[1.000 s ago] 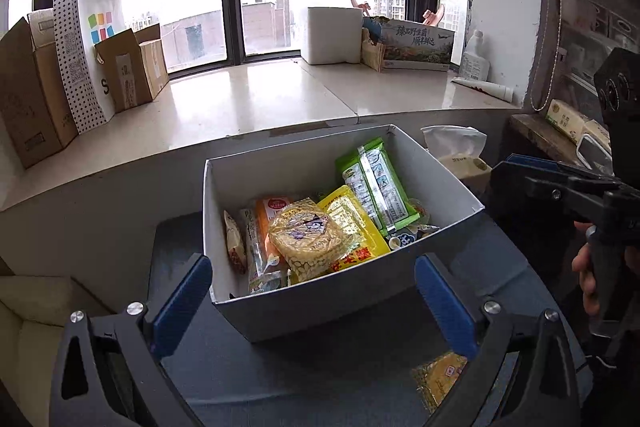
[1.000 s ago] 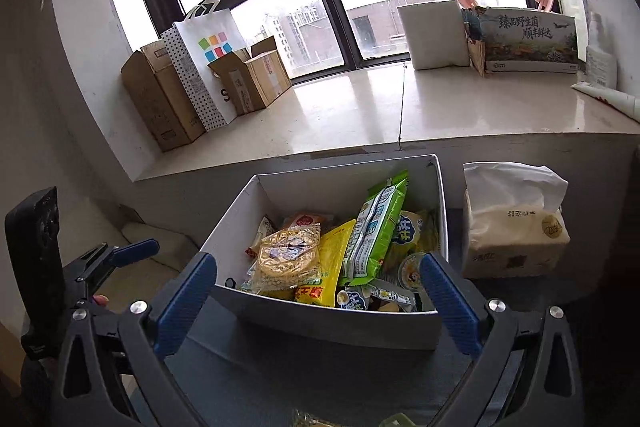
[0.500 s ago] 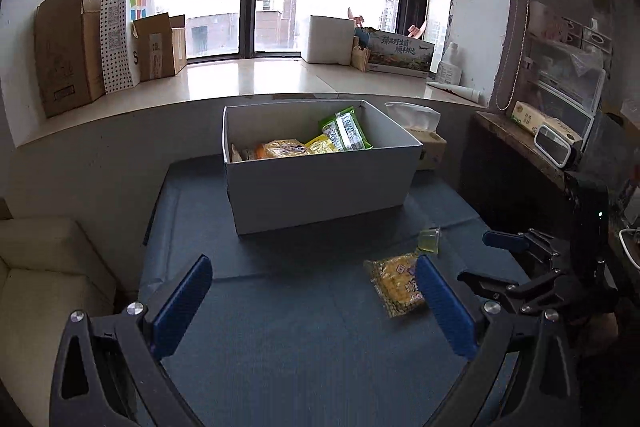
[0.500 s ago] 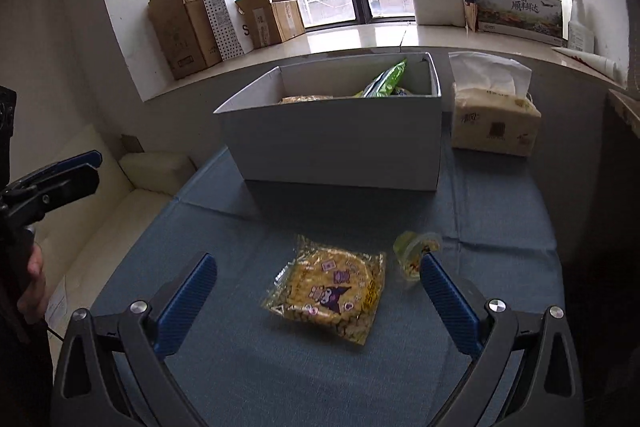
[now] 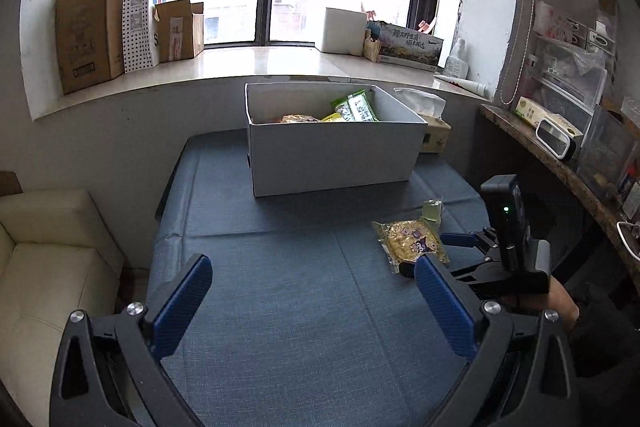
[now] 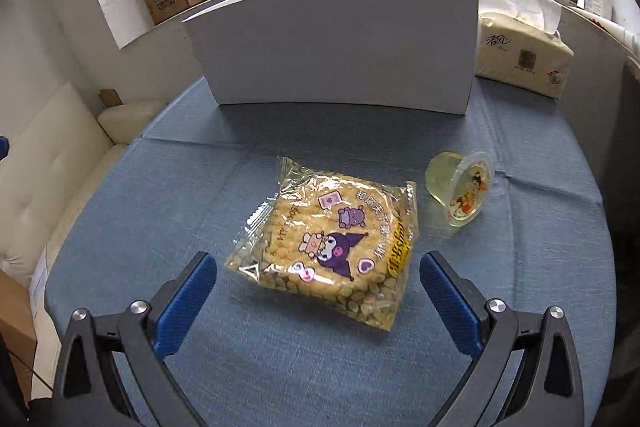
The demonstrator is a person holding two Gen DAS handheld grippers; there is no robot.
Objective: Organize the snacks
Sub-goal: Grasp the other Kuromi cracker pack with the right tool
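Note:
A yellow snack packet (image 6: 332, 243) with a purple cartoon figure lies flat on the blue tablecloth (image 6: 160, 187). My right gripper (image 6: 318, 267) hovers open just in front of it, one finger on either side of its near edge. A small jelly cup (image 6: 460, 187) lies tipped to the packet's right. Behind stands the white box (image 6: 336, 43). In the left wrist view the white box (image 5: 332, 155) holds several snacks, the packet (image 5: 412, 239) and jelly cup (image 5: 432, 211) lie at right, and my left gripper (image 5: 312, 287) is open over bare cloth.
A tissue pack (image 6: 520, 55) sits right of the box. Cardboard boxes (image 5: 88, 35) and a paper bag (image 5: 144, 11) stand on the windowsill. A cream sofa (image 5: 44, 267) borders the table's left side, a cluttered shelf (image 5: 560, 139) its right.
Both grippers pulled back and down from over the box. The right one has dropped low and close to the yellow packet, which now fills its view. Both stay open.

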